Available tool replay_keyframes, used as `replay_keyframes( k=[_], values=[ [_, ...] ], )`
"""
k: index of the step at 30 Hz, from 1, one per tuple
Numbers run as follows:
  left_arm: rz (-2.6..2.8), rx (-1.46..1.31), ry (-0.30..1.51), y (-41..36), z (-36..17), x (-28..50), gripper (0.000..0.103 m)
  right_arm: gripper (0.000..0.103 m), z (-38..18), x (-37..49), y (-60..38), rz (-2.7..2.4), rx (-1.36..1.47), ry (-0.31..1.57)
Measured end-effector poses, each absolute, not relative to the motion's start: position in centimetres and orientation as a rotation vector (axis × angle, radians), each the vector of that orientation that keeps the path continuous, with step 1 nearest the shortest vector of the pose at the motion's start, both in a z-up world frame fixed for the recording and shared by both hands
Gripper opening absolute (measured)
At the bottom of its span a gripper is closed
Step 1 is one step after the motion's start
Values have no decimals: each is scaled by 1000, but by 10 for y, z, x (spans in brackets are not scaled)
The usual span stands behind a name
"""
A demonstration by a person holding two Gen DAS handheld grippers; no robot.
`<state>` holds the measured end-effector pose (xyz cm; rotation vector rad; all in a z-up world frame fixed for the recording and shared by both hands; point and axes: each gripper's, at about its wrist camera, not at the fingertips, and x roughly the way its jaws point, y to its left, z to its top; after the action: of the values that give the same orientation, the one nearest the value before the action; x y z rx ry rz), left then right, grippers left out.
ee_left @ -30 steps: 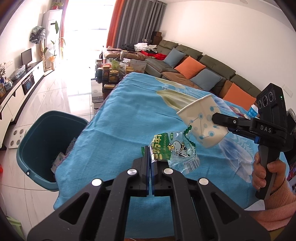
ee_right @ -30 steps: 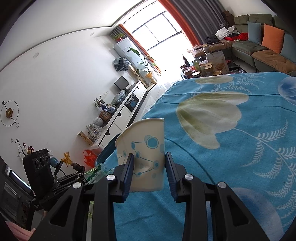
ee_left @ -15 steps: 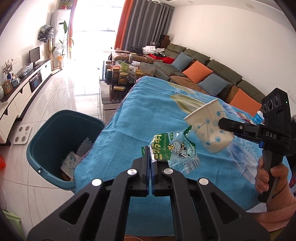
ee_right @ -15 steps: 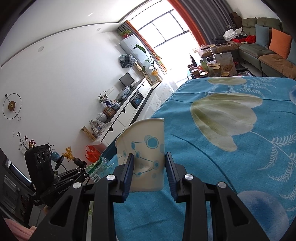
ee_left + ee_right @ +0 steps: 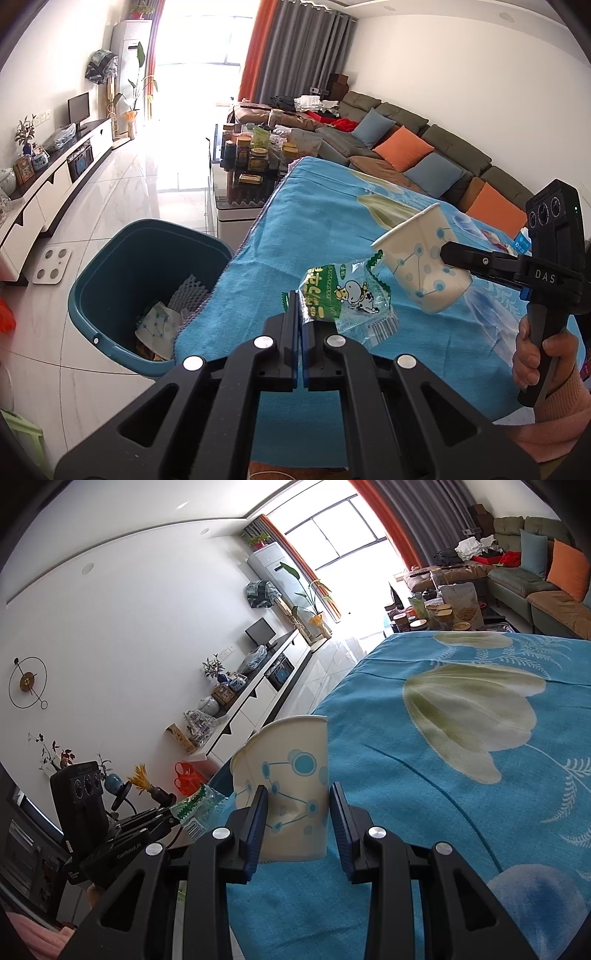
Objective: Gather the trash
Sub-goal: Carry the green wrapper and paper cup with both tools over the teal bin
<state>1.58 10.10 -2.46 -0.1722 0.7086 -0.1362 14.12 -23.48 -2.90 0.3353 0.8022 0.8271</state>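
Observation:
My left gripper (image 5: 300, 314) is shut on a clear and green snack wrapper (image 5: 341, 295) with a cow print, held above the left edge of the blue cloth table (image 5: 325, 221). My right gripper (image 5: 297, 805) is shut on a dented white paper cup (image 5: 288, 775) with blue dots, held tilted over the table. The cup also shows in the left wrist view (image 5: 421, 258), just right of the wrapper. The wrapper shows in the right wrist view (image 5: 197, 808). A teal trash bin (image 5: 110, 295) stands on the floor left of the table, with a paper cup and foam net inside.
A coffee table (image 5: 255, 158) crowded with jars stands beyond the table. A long sofa (image 5: 424, 155) with orange and blue cushions runs along the right wall. A white TV cabinet (image 5: 48, 192) lines the left wall. A white scale (image 5: 51, 266) lies on the tiled floor.
Both grippers have moved left with their loads, toward the table's edge. The bin now sits nearer and more of its inside shows.

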Motion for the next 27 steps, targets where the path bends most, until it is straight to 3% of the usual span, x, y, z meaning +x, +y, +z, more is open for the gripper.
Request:
replay_keyframes(
  k=[27],
  values=[
    [-48,-196,686,133,-19,8,1,32,-27,145,-201,886,282,814]
  ],
)
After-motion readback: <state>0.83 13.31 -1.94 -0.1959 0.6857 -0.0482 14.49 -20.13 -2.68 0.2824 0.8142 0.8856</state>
